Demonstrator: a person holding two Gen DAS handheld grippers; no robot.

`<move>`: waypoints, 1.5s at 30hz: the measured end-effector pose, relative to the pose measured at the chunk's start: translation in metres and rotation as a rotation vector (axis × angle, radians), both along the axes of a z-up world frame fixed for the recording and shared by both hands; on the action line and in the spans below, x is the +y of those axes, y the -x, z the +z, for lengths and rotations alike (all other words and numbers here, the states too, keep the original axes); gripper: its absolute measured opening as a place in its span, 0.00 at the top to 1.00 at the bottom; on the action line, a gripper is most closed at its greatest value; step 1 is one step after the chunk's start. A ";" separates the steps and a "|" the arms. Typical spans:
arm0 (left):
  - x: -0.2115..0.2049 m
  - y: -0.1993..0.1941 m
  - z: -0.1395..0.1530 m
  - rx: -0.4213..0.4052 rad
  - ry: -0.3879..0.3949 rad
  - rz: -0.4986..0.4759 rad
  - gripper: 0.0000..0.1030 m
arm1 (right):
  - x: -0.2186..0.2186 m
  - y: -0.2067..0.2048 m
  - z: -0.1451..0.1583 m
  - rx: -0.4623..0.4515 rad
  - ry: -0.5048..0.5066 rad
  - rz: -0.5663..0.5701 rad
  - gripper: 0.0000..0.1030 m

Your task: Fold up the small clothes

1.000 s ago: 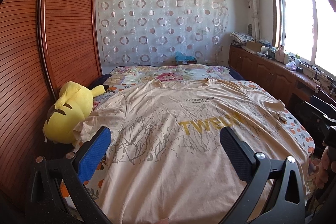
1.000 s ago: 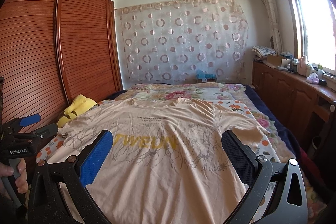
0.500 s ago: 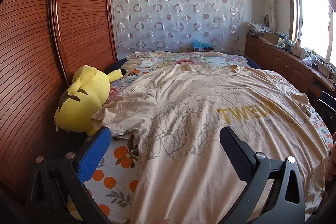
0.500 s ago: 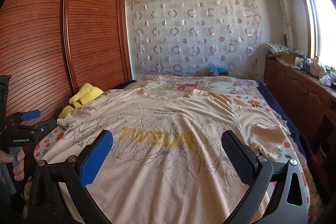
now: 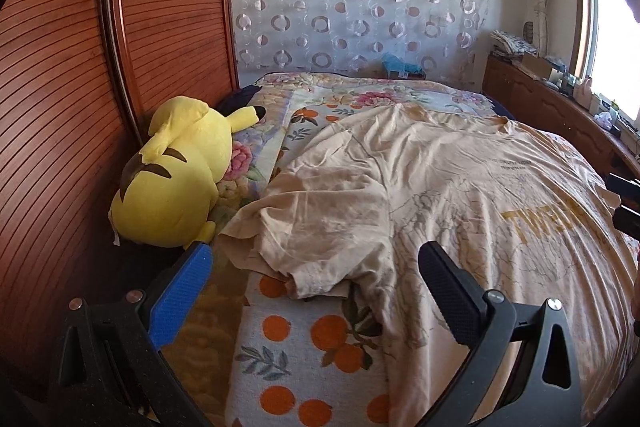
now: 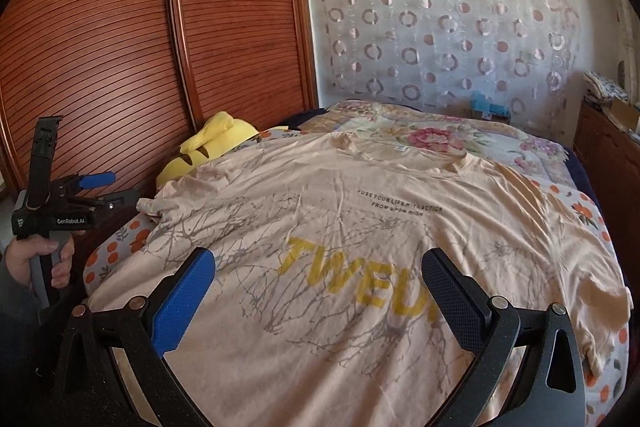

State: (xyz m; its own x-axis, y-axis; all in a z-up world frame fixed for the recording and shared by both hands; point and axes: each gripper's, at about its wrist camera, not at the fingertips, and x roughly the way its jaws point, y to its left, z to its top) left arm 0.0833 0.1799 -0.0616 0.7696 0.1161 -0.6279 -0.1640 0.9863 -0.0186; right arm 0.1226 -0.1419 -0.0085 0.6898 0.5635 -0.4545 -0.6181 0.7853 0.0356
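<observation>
A peach T-shirt (image 6: 360, 227) with yellow letters and grey branch print lies spread front up on the bed, collar toward the far end. Its left sleeve (image 5: 320, 219) is rumpled near the bed's left side. My left gripper (image 5: 316, 291) is open and empty, hovering just before that sleeve. My right gripper (image 6: 320, 291) is open and empty, above the shirt's lower middle. The left gripper also shows in the right wrist view (image 6: 92, 183), held by a hand at the bed's left edge.
A yellow plush toy (image 5: 176, 175) lies at the bed's left side against the brown slatted wardrobe (image 5: 60, 87). The bed has an orange-print sheet (image 5: 312, 351) and floral covers. A wooden cabinet (image 5: 552, 107) runs under the window at the right.
My left gripper has swung left and nearer to the shirt's left sleeve and the plush toy. My right gripper has turned slightly left and closer to the shirt. Both stayed open.
</observation>
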 end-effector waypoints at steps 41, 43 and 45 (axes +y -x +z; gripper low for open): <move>0.035 -0.081 0.000 0.180 0.220 -0.015 0.96 | -0.016 -0.115 0.020 0.253 0.020 0.099 0.00; 0.019 -0.088 0.015 0.156 0.201 -0.070 0.96 | -0.020 -0.115 0.021 0.248 0.015 0.088 0.00; 0.001 -0.096 0.030 0.138 0.195 -0.126 0.96 | -0.024 -0.112 0.022 0.238 0.013 0.074 0.00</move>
State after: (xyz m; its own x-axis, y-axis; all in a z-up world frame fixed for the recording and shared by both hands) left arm 0.1791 0.1808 -0.0317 0.6761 -0.1089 -0.7287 -0.0543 0.9790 -0.1967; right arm 0.2351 -0.1662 0.0139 0.5194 0.6014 -0.6070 -0.6494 0.7396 0.1770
